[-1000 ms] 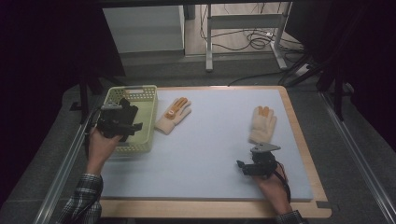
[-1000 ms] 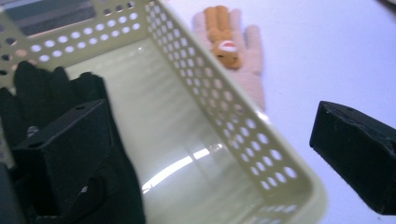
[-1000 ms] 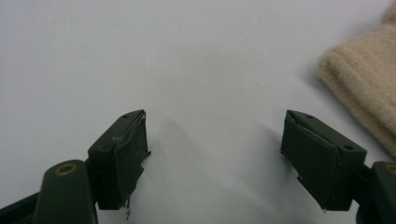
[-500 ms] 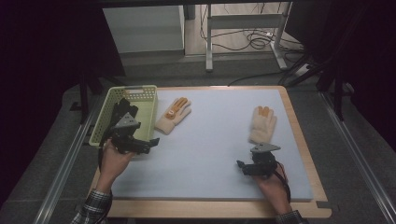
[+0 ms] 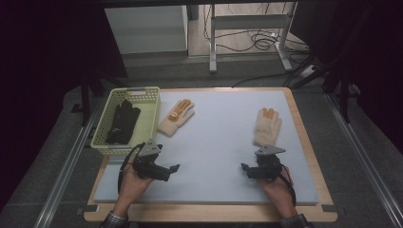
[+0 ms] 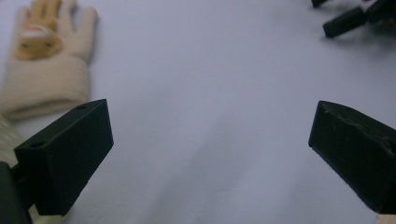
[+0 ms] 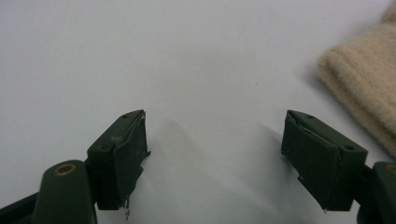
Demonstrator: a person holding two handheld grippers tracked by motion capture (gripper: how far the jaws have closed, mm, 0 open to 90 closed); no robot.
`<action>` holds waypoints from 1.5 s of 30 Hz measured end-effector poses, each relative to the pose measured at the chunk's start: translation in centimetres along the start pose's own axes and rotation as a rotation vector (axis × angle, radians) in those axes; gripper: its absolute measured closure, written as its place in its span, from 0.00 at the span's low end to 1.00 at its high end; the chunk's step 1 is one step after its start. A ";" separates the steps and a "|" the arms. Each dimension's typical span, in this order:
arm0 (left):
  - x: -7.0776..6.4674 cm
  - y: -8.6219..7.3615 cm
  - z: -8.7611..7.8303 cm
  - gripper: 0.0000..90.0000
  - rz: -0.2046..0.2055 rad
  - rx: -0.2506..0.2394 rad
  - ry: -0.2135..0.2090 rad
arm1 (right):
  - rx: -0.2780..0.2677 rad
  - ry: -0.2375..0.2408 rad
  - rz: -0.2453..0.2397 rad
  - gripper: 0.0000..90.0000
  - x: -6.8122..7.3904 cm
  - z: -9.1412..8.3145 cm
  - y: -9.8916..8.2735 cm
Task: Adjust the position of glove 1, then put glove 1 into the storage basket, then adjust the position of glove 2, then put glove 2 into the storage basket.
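Note:
A green basket (image 5: 112, 147) stands at the mat's far left with a black glove (image 5: 122, 122) lying in it. Just right of the basket lies a cream glove with orange patches (image 5: 177, 116), also at the upper left of the left gripper view (image 6: 44, 70). A second cream glove (image 5: 267, 126) lies at the right, its cuff showing in the right gripper view (image 7: 364, 88). My left gripper (image 5: 170, 170) (image 6: 212, 126) rests open at the front left, empty. My right gripper (image 5: 246, 169) (image 7: 217, 128) is open and empty, just in front of the second glove.
The pale blue mat (image 5: 218, 142) covers a wooden table (image 5: 309, 142) with metal rails along both sides. In the left gripper view the right gripper (image 6: 355, 18) appears far off at the top right. A white cabinet and cables stand beyond the table.
My left gripper has come away from the basket and down to the mat's front left, jaws empty. The right gripper has stayed put.

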State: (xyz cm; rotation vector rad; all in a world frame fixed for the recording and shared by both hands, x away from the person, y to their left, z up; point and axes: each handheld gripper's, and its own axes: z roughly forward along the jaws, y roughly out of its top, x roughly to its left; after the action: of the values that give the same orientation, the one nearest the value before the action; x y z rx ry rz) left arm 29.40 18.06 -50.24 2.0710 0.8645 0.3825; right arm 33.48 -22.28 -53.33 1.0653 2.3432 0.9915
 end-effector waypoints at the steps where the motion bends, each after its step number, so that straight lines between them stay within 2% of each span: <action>1: -0.1 -1.0 1.1 0.00 -0.009 0.026 0.005 | 0.000 0.000 0.002 0.25 0.0 0.0 0.0; 7: 0.3 -2.9 2.5 0.00 -0.037 0.076 0.021 | 0.002 0.000 -0.002 0.24 0.0 0.0 0.0; 8: 0.4 -3.2 2.7 0.00 -0.041 0.089 0.027 | 0.003 0.000 -0.002 0.24 0.0 0.0 0.0; 9: 0.6 -3.7 3.0 0.00 -0.040 0.126 0.039 | 0.002 0.001 0.001 0.24 0.0 0.0 0.0; 14: 0.5 -3.6 3.3 0.01 -0.042 0.154 0.053 | 0.003 0.000 -0.003 0.24 0.0 0.0 0.0; 20: 0.6 -3.6 3.3 0.00 -0.046 0.154 0.050 | 0.000 0.008 0.004 0.24 -0.1 0.0 0.0; 25: 0.6 -3.7 3.3 0.01 -0.046 0.152 0.051 | -0.021 0.034 0.035 0.28 -0.6 -0.5 -0.1; 38: 0.6 -3.7 3.3 0.01 -0.046 0.150 0.053 | -0.017 0.005 0.044 0.35 -2.2 -2.6 1.3; 45: 0.6 -3.7 3.3 0.01 -0.046 0.150 0.053 | -0.019 -0.011 0.053 0.38 -3.6 -2.9 2.4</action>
State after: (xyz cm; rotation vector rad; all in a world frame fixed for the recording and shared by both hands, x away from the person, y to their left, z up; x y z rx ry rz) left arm 29.98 18.03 -55.19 2.1818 0.9978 0.3587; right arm 35.35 -25.20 -49.42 1.1276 2.3034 1.0229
